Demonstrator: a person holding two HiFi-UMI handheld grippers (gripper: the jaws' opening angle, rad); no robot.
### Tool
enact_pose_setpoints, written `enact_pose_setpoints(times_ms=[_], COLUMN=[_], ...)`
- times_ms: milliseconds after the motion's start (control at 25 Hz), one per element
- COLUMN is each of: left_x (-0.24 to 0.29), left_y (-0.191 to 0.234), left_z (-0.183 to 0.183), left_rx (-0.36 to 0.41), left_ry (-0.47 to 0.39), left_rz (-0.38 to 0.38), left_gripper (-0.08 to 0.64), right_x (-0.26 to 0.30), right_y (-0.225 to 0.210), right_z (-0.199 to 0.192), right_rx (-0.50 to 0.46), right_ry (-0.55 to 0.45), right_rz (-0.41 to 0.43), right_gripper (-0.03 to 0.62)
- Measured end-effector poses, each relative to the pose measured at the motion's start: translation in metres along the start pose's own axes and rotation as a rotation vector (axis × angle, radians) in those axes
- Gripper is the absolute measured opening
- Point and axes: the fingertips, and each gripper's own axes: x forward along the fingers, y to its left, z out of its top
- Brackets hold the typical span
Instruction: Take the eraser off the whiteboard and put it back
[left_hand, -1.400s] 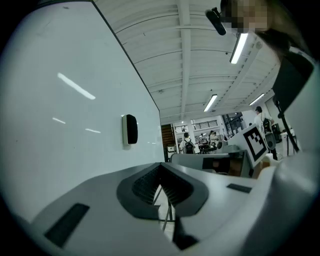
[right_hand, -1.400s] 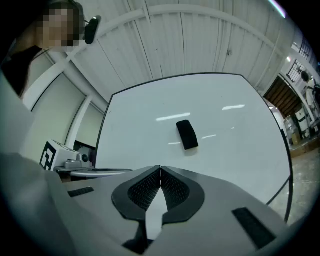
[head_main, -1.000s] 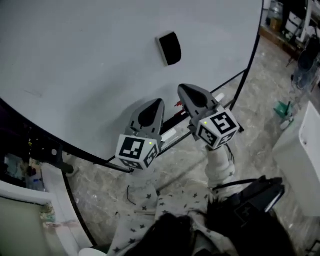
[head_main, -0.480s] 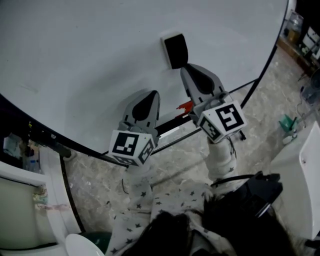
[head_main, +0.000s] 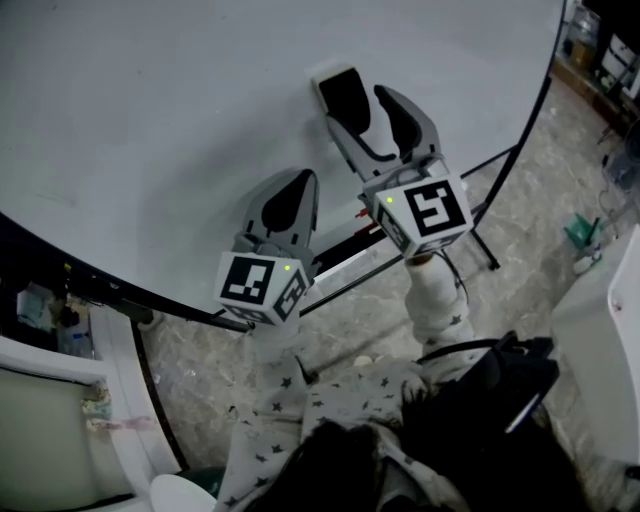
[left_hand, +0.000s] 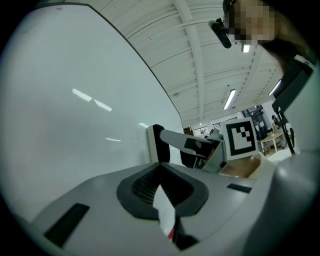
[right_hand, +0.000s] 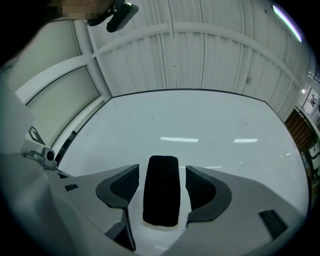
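With the right gripper jaws opening around the eraser, which sat ungripped on the whiteboard, and the left gripper closed and empty, an off-centre squeeze could have knocked the eraser loose

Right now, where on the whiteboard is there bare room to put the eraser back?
Bare whiteboard stretches left of and above the eraser. Crowded below: the right gripper, jaws opening with the eraser between them, and the left gripper beside it, near the board's lower edge.
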Motion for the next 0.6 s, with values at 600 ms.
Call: enact_pose_setpoints(times_ms=[600], left_x=[0.011], left_y=[0.015], left_z=[0.007], left_rx=[0.033], left_ry=[-0.001], left_rz=[0.009], left_gripper=[0.0], right_x=[0.032], right_y=[-0.001], right_z=[-0.025], right_rx=[-0.069], right_ry=[0.057], right_rz=[-0.07], right_gripper=[0.276])
